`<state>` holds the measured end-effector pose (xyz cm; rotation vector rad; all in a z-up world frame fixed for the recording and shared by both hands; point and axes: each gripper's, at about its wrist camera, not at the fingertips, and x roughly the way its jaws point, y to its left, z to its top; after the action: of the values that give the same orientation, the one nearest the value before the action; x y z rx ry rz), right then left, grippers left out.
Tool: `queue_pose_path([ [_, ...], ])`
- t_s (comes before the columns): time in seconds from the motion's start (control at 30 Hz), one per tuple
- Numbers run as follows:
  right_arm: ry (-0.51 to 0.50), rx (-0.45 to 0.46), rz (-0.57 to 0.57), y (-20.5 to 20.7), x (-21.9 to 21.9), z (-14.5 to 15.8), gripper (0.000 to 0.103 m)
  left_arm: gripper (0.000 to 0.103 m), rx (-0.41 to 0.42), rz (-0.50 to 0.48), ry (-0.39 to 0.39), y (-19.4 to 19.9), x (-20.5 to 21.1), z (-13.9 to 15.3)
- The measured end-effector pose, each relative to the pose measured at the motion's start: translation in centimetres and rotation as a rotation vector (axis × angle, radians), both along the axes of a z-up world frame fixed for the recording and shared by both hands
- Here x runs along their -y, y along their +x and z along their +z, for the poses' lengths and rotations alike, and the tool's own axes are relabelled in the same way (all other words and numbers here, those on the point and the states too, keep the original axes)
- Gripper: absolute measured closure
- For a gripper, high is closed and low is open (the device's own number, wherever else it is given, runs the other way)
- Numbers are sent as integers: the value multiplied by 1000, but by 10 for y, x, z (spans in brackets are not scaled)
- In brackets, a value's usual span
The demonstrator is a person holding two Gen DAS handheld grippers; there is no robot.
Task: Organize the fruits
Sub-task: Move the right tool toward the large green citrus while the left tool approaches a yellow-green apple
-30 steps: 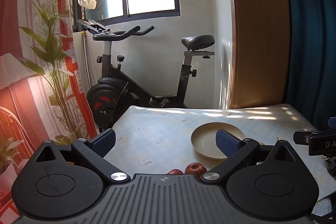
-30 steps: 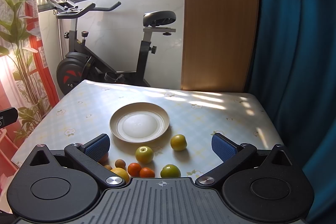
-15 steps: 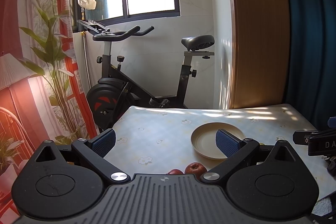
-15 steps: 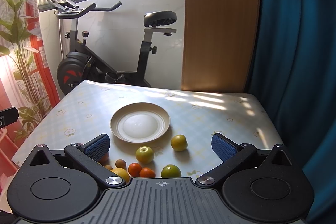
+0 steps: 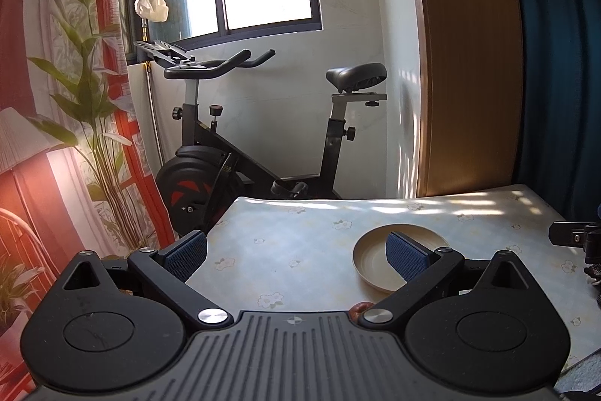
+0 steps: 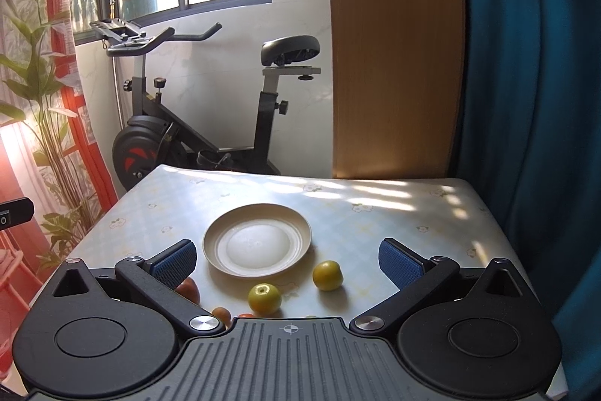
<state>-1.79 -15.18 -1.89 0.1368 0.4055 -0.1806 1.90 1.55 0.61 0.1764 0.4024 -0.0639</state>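
Observation:
An empty cream plate (image 6: pixel 257 245) sits mid-table; it also shows in the left wrist view (image 5: pixel 370 260). In front of it lie a yellow-green fruit (image 6: pixel 264 298) and a yellow fruit (image 6: pixel 327 275). A red apple (image 6: pixel 188 289) and small orange fruits (image 6: pixel 221 314) peek out by my right gripper's left finger. My right gripper (image 6: pixel 287 260) is open and empty above the fruits. My left gripper (image 5: pixel 296 252) is open and empty over the table's left part; a red apple (image 5: pixel 358 309) shows at its body's edge.
The table (image 6: pixel 394 213) has a pale floral cloth. An exercise bike (image 6: pixel 195 123) stands behind it, a wooden panel (image 6: pixel 394 44) and blue curtain (image 6: pixel 526 100) at right, a plant-print curtain (image 5: pixel 75 100) at left. The right gripper's body (image 5: pixel 574 235) shows at the left view's right edge.
Both grippers have moved forward and slightly lower over the table; the nearest fruits have slipped under the gripper bodies. Both stay open.

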Motion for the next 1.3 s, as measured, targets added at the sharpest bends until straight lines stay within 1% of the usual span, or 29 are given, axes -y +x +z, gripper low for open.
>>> queue_pose_path([
  [0.13,-29,106,-31,8,16,-8,0,1,14,-30,-17,16,-6,-2],
  [0.27,-86,113,-45,26,26,-16,0,1,65,-17,-10,28,-7,-6],
  [0.37,-92,121,-36,39,30,-23,0,1,48,7,-9,44,-8,-11],
  [0.43,-75,98,-10,51,33,-27,0,1,29,-2,-32,57,-11,-16],
  [0.5,-68,50,8,63,37,-29,0,1,16,5,-34,67,-12,-24],
  [0.57,-71,26,13,74,41,-33,0,1,-3,17,-39,78,-15,-31],
  [0.63,-57,-8,31,85,42,-39,0,1,-43,17,-65,89,-19,-37],
  [0.7,-42,-23,76,93,43,-44,0,1,-85,15,-117,99,-24,-43],
  [0.77,-61,-25,84,99,42,-50,0,1,-106,8,-172,107,-29,-52],
  [0.83,-97,-17,82,102,39,-59,0,1,-116,5,-187,114,-27,-59],
  [0.93,-130,-15,71,110,42,-70,0,1,-108,26,-200,122,-22,-66],
  [1.0,-150,-27,64,115,46,-78,0,1,-106,4,-218,128,-18,-67],
  [1.07,-154,-42,73,119,52,-85,0,1,-112,-12,-208,136,-13,-69],
  [1.13,-144,-50,81,122,58,-92,0,1,-111,-10,-167,142,-7,-71],
  [1.23,-124,-65,76,125,66,-101,0,1,-107,-8,-82,148,2,-76],
  [1.3,-108,-79,69,127,73,-108,0,1,-88,-30,-66,147,2,-80],
])
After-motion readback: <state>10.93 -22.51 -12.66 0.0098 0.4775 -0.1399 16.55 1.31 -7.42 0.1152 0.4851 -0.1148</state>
